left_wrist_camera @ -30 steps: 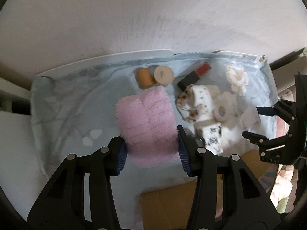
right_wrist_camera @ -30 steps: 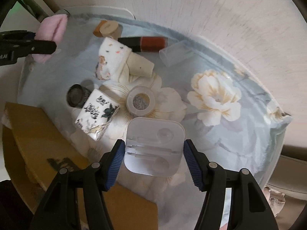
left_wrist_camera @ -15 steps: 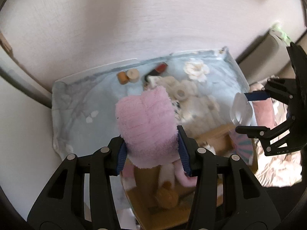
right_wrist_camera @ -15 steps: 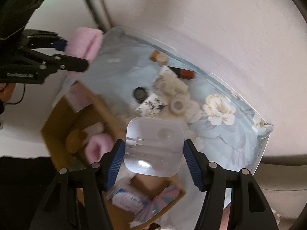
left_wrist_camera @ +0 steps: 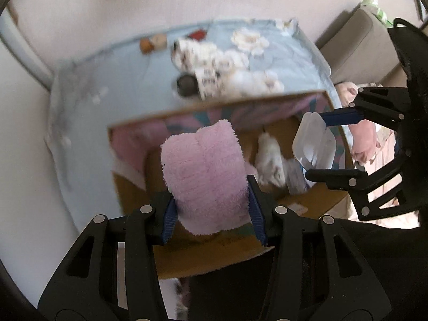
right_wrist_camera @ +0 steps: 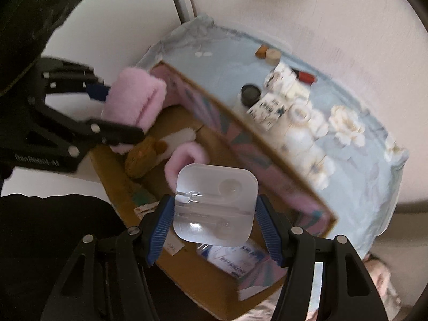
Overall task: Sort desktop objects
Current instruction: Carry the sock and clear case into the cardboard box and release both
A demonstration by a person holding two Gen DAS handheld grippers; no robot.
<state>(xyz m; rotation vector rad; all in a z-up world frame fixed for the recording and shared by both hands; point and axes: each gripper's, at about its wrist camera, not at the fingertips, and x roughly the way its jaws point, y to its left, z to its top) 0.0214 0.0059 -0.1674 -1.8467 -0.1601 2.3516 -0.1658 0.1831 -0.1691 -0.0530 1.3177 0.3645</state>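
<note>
Right view alone shows brown plush [right_wrist_camera: 145,157]

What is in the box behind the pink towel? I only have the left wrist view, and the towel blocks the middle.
Observer: Behind the pink towel, a brown plush toy lies inside the cardboard box.
Operator: Is the right gripper really clamped on that clear case? I see it from the side only.
Observer: Yes. The right gripper has both blue pads against the sides of the clear plastic case, held above the box.
Operator: Anything underneath the case?
Observer: A blue-and-white packet lies in the box below it.
</note>
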